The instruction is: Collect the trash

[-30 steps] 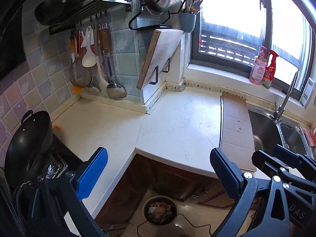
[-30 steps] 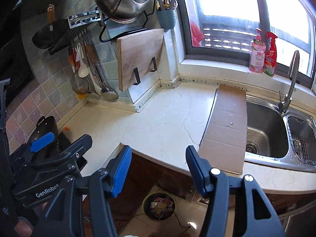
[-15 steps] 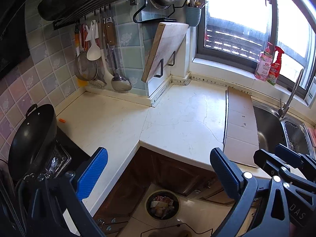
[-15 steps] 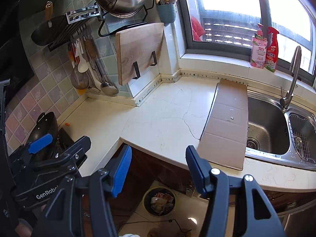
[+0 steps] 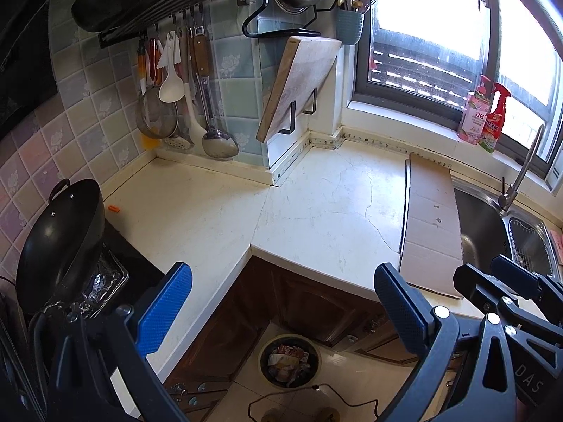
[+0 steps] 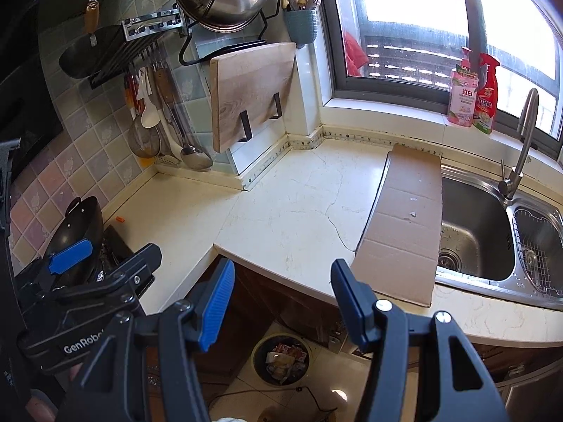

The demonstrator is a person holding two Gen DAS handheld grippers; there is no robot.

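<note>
Both hand-held grippers, left (image 5: pixel 281 302) and right (image 6: pixel 281 299), hang released and empty; sweep counter (image 6: pixel 281 211) edge-first, starting with orange scrap (image 6: pixel 120 218).

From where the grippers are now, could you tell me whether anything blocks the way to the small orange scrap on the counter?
Nothing visible does: the orange scrap lies alone on bare counter, with the black wok beside it.

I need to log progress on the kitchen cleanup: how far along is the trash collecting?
Done: the bin on the floor already holds wrappers. In hand: nothing; the left gripper and right gripper are both open and empty. Left: a small orange scrap by the wok, perhaps the flat cardboard beside the sink.
</note>
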